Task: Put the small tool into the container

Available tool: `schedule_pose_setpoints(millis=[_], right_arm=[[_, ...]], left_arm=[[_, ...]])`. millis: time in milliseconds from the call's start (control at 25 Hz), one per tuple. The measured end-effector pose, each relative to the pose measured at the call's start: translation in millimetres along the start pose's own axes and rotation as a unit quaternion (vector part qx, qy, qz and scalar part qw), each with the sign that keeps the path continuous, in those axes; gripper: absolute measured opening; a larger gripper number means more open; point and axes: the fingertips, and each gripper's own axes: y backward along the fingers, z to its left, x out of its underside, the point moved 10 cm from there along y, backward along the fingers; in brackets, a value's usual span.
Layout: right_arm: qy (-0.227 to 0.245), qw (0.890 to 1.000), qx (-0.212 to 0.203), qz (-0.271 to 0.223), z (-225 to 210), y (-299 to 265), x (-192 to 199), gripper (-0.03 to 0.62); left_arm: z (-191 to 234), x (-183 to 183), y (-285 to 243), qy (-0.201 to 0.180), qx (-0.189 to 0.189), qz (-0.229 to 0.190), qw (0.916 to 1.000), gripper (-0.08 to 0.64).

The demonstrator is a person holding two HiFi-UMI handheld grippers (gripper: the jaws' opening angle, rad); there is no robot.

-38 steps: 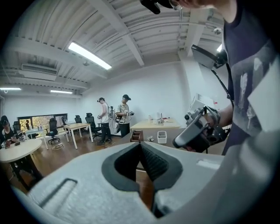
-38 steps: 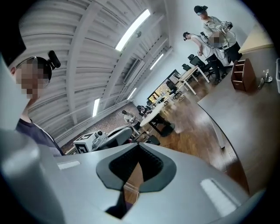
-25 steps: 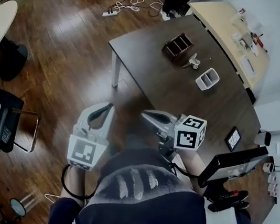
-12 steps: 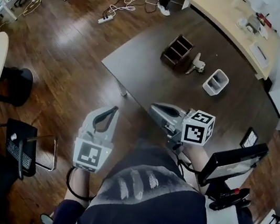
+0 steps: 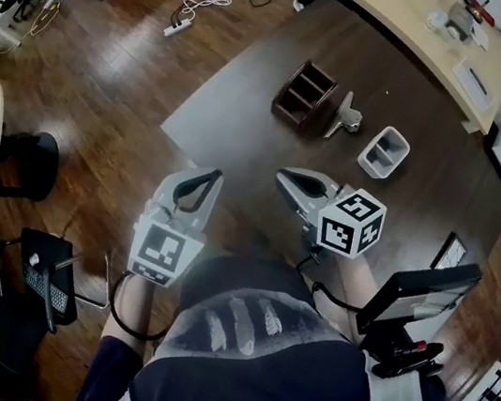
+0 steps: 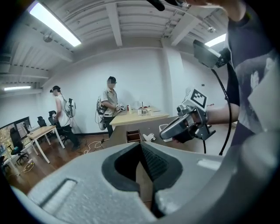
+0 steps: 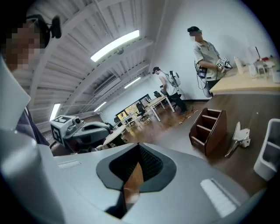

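Plainly, none of the task is showing as done. The small tool (image 5: 343,118), a pale metal piece, is lying on the dark surface (image 5: 245,118) between the brown organizer (image 5: 304,93) and the white container (image 5: 384,153). It is sitting just beside the organizer and inside neither.

Both tongs are hanging near the person's edge of the surface, well apart from the tool. The left tongs (image 5: 205,178) are clenched with nothing between the jaws, and the right tongs (image 5: 285,176) are likewise clenched and carrying nothing.

So, by my judgement, the whole job is remaining: reaching across, opening one pair of tongs, gripping the tool, lifting it and releasing it into a container.

The brown organizer is standing with its slanted compartments open, and the right gripper view is showing nothing in them. The white container is showing a divider and two wells in the head view; they are looking empty, though their floors are dim. Which of the two the task is meaning I cannot tell.
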Motion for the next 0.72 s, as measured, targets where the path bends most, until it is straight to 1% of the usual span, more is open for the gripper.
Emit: schedule_pose_setpoints(millis=[40,160,280,360,440,520,600,720], right_arm=[[0.004,1.0,0.008,-0.002,-2,2,-1,0.002],[-0.01,0.999,0.032,-0.016,-12,7,-3,0.002],[-0.022,0.998,0.059,-0.03,-30,7,-9,0.002],[-0.034,0.995,0.087,-0.037,-39,6,-14,0.002],[-0.04,0.991,0.12,-0.038,-44,4,-23,0.002],[-0.043,0.989,0.14,-0.029,-47,2,-31,0.002],[-0.048,0.986,0.157,-0.024,-50,1,-37,0.002],[-0.059,0.977,0.203,-0.023,-67,-2,-45,0.002]], left_arm=[[5,-4,-7,-0.002,0.01,-0.002,0.9999,0.003],[24,-12,-28,-0.009,0.041,-0.01,0.9991,0.003],[44,-15,-47,-0.013,0.06,-0.015,0.998,0.003],[61,-15,-61,-0.016,0.085,-0.022,0.996,0.003],[78,-16,-78,-0.02,0.123,-0.031,0.9917,0.003],[89,-16,-94,-0.022,0.154,-0.036,0.9872,0.003],[97,-21,-108,-0.03,0.18,-0.043,0.9823,0.003],[113,-25,-129,-0.037,0.207,-0.053,0.9762,0.003]])
